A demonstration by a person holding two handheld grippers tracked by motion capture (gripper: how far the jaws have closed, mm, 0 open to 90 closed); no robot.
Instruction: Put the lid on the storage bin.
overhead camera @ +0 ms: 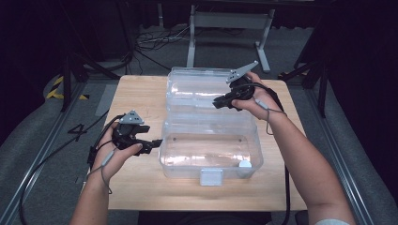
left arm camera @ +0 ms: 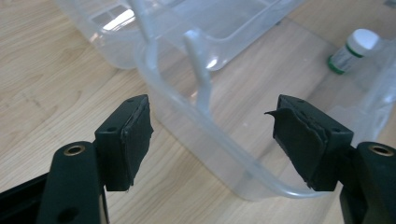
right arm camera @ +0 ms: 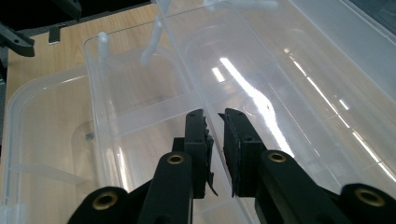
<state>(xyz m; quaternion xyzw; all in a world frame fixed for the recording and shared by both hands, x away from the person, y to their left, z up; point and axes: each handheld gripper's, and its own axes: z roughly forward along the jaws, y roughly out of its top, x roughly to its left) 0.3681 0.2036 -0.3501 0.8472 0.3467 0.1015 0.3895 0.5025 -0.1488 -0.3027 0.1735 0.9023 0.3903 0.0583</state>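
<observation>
A clear plastic box (overhead camera: 187, 169) stands on the wooden table (overhead camera: 136, 93), its lid (overhead camera: 197, 77) lying open behind it. A small bottle (overhead camera: 244, 165) with a white cap and green band (left arm camera: 355, 49) lies in the box's right front corner. My left gripper (overhead camera: 157, 142) is open at the box's left wall; in the left gripper view the rounded box rim (left arm camera: 187, 107) runs between the wide-apart jaws (left arm camera: 212, 140), and the pads are clear of it. My right gripper (overhead camera: 218, 103) sits at the lid's near edge. Its jaws (right arm camera: 215, 121) are pinched on a thin clear plastic edge (right arm camera: 180, 60).
A grey latch (overhead camera: 211, 176) hangs from the box's front wall. A clear divided section (right arm camera: 135, 116) lies left of the pinched edge. Bare table lies left and right of the box. Metal frame legs (overhead camera: 225, 28) and cables stand on the floor behind.
</observation>
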